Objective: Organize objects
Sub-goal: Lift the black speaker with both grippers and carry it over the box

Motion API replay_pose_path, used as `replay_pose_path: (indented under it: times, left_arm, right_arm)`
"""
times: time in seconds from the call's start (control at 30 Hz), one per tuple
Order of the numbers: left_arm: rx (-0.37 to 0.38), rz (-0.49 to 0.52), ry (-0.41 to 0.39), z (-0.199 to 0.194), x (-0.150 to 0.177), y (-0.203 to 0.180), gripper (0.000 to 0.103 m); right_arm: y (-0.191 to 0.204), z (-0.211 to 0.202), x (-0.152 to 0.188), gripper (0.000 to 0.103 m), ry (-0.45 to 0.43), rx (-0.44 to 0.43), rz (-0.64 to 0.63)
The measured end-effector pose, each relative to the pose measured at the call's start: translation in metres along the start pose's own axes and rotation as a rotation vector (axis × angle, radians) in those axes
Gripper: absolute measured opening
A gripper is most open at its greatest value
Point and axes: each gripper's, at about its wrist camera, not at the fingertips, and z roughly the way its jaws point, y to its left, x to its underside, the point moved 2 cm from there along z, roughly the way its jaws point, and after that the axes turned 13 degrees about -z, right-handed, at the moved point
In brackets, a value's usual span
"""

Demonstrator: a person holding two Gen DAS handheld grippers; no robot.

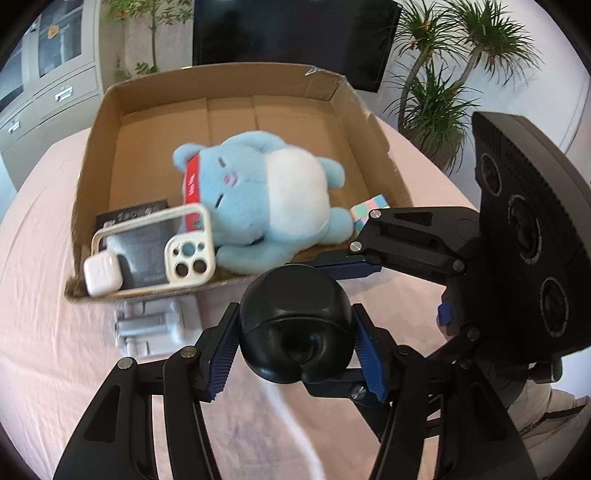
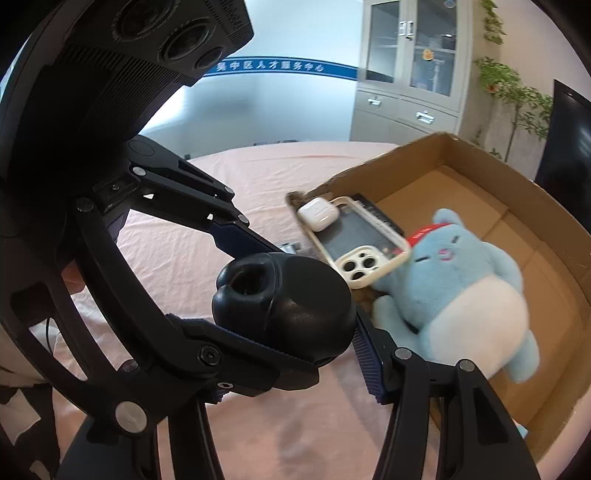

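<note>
A round black object with a hollow end [image 1: 295, 325] is held just in front of the cardboard box [image 1: 229, 88]. My left gripper [image 1: 295, 350] is shut on it from both sides. My right gripper [image 2: 284, 321] also grips it [image 2: 284, 295]; its fingers show in the left wrist view [image 1: 354, 264]. In the box lie a blue plush toy [image 1: 266, 199], a cream phone case [image 1: 184, 254], a white earbud case [image 1: 102, 272], a dark booklet [image 1: 144, 236] and a pastel cube [image 1: 367, 210].
A grey plastic holder [image 1: 155, 325] lies on the pink cloth [image 1: 44, 258] in front of the box. A cabinet [image 2: 410, 74], a black monitor [image 1: 291, 33] and potted plants [image 1: 436, 99] stand beyond the table.
</note>
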Motion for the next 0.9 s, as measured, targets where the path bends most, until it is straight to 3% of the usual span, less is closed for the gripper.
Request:
replay_pose_path:
  times: [0.43,0.9]
  left_arm:
    - [0.039,0.076,-0.005,0.030,-0.051,-0.048,0.057]
    - [0.115,0.208,0.059,0.077,-0.098,-0.106,0.057]
  right_arm:
    - [-0.061,-0.039,0.025,0.054,-0.061,0.153,0.181]
    - [-0.115,-0.071,0.063,0.054,-0.066,0.326,0.341]
